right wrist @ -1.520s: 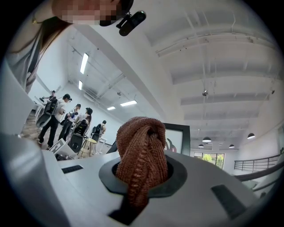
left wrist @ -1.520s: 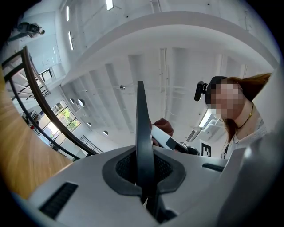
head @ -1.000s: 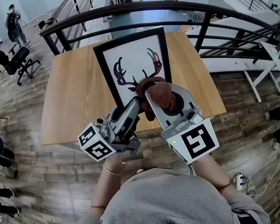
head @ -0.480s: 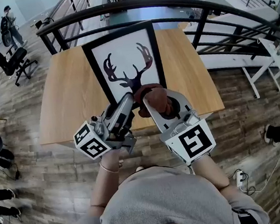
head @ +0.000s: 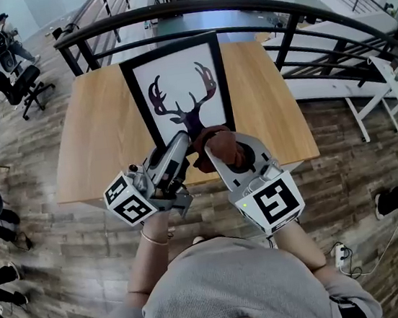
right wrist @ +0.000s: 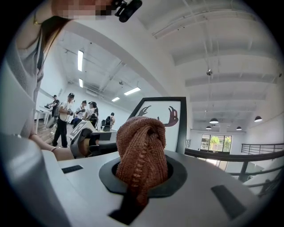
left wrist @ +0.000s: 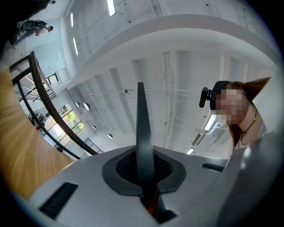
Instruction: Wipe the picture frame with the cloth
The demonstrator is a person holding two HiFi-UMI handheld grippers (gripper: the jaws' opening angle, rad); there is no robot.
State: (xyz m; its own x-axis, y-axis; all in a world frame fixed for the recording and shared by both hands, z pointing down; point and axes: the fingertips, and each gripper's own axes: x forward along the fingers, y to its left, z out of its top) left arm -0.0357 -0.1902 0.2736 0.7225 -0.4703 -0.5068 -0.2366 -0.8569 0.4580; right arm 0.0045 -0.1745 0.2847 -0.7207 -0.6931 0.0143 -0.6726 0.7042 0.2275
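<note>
Over the near edge of the desk (head: 94, 139), the picture frame (head: 176, 67) is steadied by the left tongs (head: 180, 144) pinching its lower rim, so the cloth (head: 225, 148) clamped in the right tongs (head: 216, 142) can be pressed against it.

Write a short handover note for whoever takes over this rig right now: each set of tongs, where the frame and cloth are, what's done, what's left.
Left tongs: shut on the lower edge of the picture frame, holding it raised over the wooden table.
Right tongs: shut on the bunched brown cloth, close to the frame's lower front; contact unclear.
Done: frame and cloth are both gripped.
Left: wipe the front and border. Nothing shows how much has been wiped.
</note>
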